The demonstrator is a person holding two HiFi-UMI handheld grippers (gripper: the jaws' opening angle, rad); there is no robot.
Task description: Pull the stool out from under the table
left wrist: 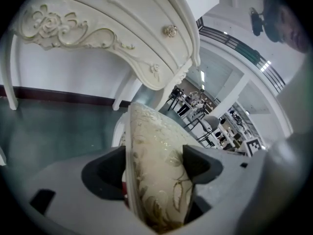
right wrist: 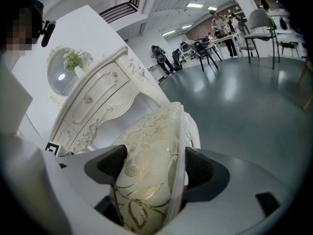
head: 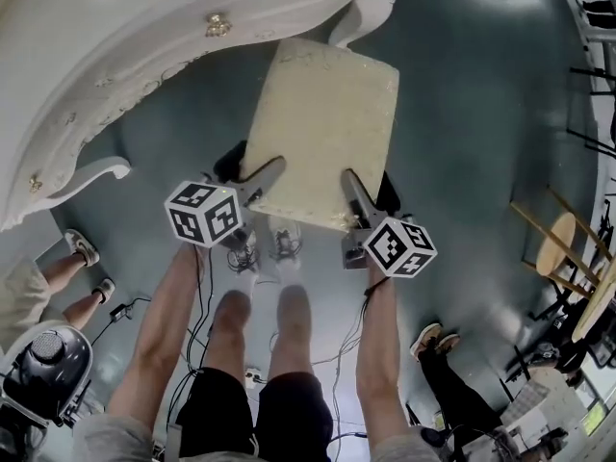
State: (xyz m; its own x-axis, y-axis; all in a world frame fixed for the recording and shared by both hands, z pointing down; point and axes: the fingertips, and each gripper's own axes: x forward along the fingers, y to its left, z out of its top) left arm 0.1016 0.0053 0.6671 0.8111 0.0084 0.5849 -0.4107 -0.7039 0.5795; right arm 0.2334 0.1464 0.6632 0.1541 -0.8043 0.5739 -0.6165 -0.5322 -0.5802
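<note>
Stool (head: 322, 128) is what I am clamping between the jaws of left gripper (left wrist: 155, 164) and right gripper (right wrist: 155, 166), for an even pull.

Head view overhead, gripper views close, sharing stool (head: 322, 133)

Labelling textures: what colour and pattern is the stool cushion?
Cream with a gold leaf-and-vine pattern. The stool cushion shows it best in the right gripper view.
</note>
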